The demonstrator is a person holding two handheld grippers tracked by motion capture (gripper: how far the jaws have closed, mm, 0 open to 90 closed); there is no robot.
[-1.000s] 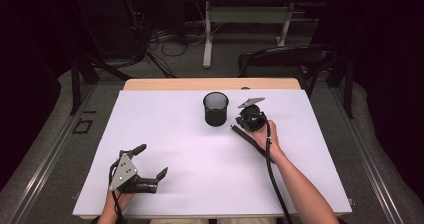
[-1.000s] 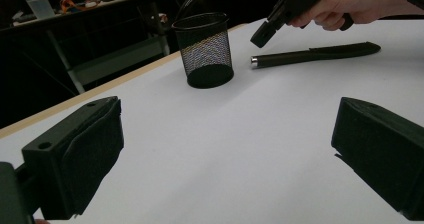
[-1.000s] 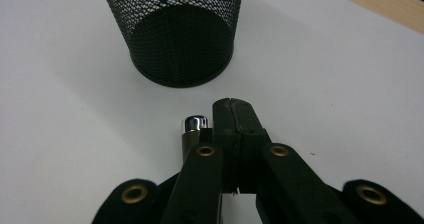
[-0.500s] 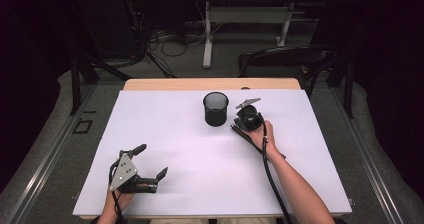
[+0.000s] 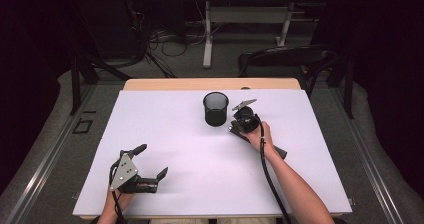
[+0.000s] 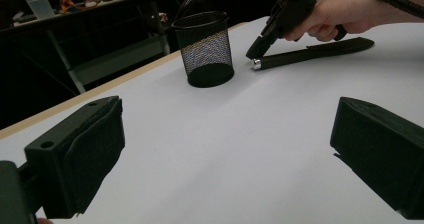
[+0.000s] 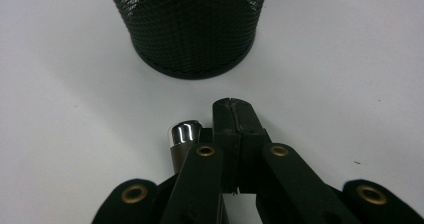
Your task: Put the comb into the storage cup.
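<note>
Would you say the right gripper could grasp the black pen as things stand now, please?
Probably not yet: the right gripper has its fingers shut together, tips down beside the black pen, which lies flat on the table near the mesh cup. It must open first.

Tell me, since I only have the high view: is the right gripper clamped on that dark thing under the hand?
Observer: No. The right gripper view shows the right gripper with its jaws shut on each other, and the pen lying beside them.
Operator: Which end of the pen?
Observer: Its silver-tipped end, which points toward the mesh cup but is apart from it.
Operator: Is the pen lifted?
Observer: No. In the left gripper view it lies flat on the table.
</note>
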